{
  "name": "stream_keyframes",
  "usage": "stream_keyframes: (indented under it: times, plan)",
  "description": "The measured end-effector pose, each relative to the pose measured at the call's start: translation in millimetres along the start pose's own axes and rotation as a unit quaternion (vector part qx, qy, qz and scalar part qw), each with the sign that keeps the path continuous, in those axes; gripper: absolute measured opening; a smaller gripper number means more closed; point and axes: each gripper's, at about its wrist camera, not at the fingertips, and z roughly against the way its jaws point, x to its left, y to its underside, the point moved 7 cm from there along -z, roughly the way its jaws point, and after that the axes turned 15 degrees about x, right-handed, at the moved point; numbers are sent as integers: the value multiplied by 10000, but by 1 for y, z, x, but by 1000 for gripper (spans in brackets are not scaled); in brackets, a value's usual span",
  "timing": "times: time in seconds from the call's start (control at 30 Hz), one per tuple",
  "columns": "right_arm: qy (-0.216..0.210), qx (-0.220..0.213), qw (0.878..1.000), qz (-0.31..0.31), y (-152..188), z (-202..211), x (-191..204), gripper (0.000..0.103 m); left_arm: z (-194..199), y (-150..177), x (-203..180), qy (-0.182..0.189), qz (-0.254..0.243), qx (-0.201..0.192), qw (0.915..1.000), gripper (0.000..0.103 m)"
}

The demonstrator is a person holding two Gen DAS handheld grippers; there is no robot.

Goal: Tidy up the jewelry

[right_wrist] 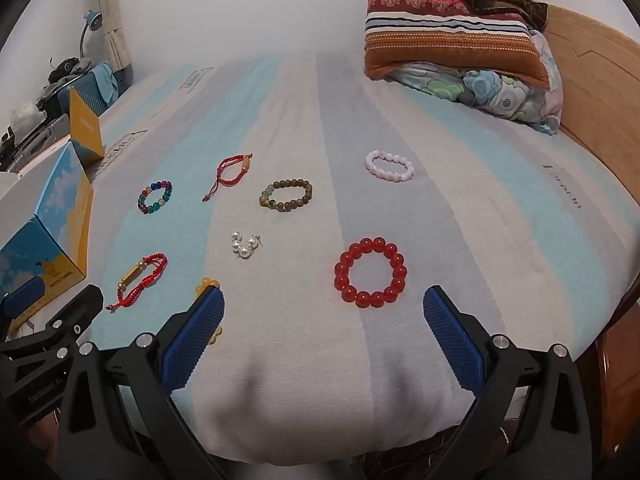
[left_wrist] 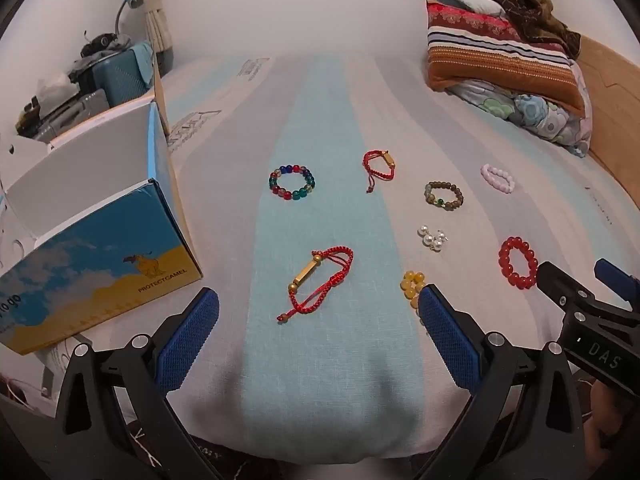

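While jaws gape, red bead bracelet (right_wrist: 371, 272) ahead

Soft, even indoor light fills both views, bright enough for clear colours. A dim shadow pools on the bed (left_wrist: 320, 380) near the lens. Fisheye bending curves the edges, with black vignette corners. Focus is sharp, slightly hazy toward the far wall.

"PROTECTCAMEL" on blue-yellow box (left_wrist: 100, 268) front, "to go" at its left edge; "DAS" on right gripper (left_wrist: 604, 356) body; bedsheet print unreadable
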Motion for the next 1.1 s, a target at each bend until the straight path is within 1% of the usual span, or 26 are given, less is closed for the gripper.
stream_keyframes:
  times: [1.1]
  plan:
    - [-44, -5, 9999, 93, 2, 3, 4, 96, 0, 2, 0, -3, 1, 62, 10000, 97]
